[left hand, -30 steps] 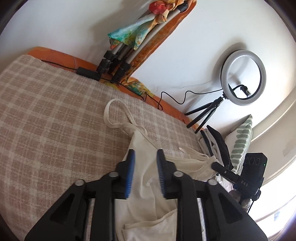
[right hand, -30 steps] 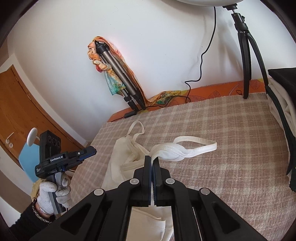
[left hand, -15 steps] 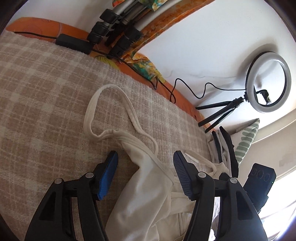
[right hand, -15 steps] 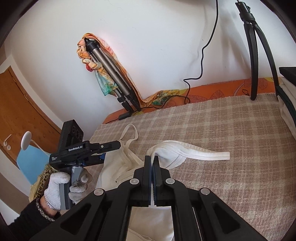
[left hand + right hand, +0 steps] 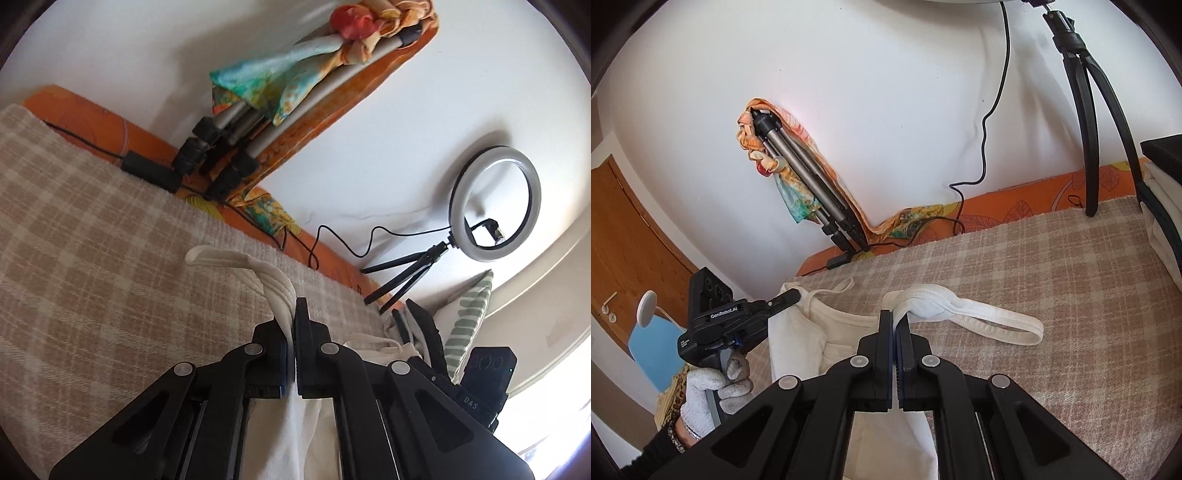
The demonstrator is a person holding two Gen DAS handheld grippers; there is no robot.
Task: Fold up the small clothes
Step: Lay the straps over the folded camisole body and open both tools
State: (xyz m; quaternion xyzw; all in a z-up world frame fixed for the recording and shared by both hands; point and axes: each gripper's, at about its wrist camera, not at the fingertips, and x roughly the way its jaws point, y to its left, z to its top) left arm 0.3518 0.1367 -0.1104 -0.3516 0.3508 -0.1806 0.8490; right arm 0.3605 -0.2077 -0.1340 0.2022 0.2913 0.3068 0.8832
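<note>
Left gripper (image 5: 291,314), seen from its own camera, is clamped on a bunched shoulder strap (image 5: 258,269) of the cream top (image 5: 798,332); the strap rises between the two black fingers (image 5: 306,325) and loops away over the checked blanket (image 5: 92,266). Right gripper (image 5: 894,325), in its own view, is pinched tight on the other strap (image 5: 960,314), whose twisted white band runs rightward and lies flat on the blanket (image 5: 1071,280). Between the two tools the body of the top spreads toward the near edge of the bed, partly doubled over at its left side. A gloved hand (image 5: 709,398) at lower left of the right-hand view grips the handle of the left tool (image 5: 731,325), its tip touching the far left corner of the garment.

No box, basket or other container appears in either view. At the far right a stack of folded clothes (image 5: 1160,206) sits on the blanket, beside a striped pillow (image 5: 469,317). Against the far wall stand a ring light (image 5: 495,210) on a small tripod, a folded tripod (image 5: 809,192) wrapped in a patterned scarf (image 5: 790,195), and an orange sheet edge (image 5: 1015,206) crossed by a black cable (image 5: 982,140). A wooden door (image 5: 631,236) and a blue chair (image 5: 653,347) lie at far left
</note>
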